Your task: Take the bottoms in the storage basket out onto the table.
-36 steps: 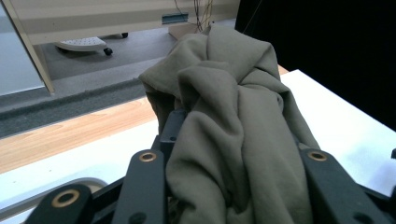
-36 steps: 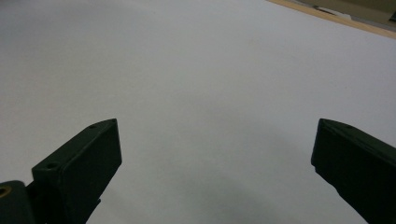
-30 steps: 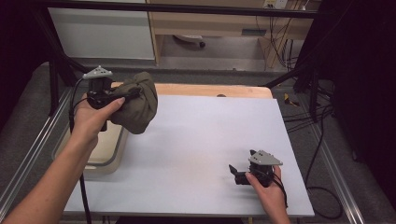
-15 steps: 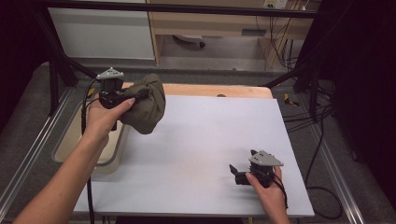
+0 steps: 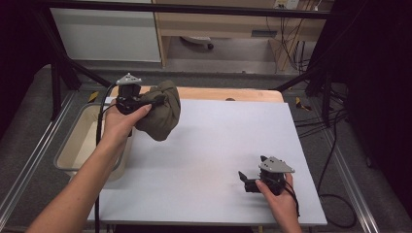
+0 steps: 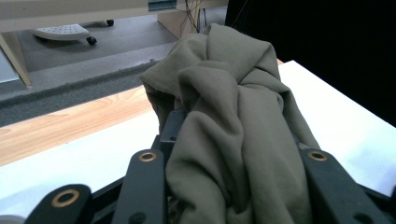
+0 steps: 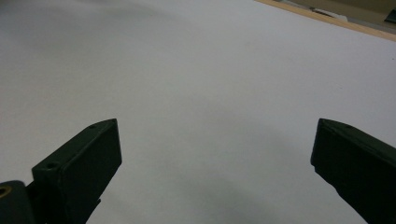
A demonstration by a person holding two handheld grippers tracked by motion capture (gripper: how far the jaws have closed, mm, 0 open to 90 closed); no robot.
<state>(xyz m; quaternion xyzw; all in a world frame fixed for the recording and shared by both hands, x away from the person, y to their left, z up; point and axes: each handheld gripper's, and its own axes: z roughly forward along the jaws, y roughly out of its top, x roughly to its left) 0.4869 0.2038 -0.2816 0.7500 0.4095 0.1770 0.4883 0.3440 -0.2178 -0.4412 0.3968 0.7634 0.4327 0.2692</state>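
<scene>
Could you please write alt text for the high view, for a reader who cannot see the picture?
A person's left gripper holds a bunched olive-green cloth above the far left corner of a white table. The right gripper rests near the table's front right, jaws open and empty. A beige bin sits beside the table's left edge.

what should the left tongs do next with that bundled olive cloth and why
Probably lower the olive cloth onto the white table. The left tongs grip it bunched in the air over the table's far left corner, and the right tongs wait open below.
</scene>
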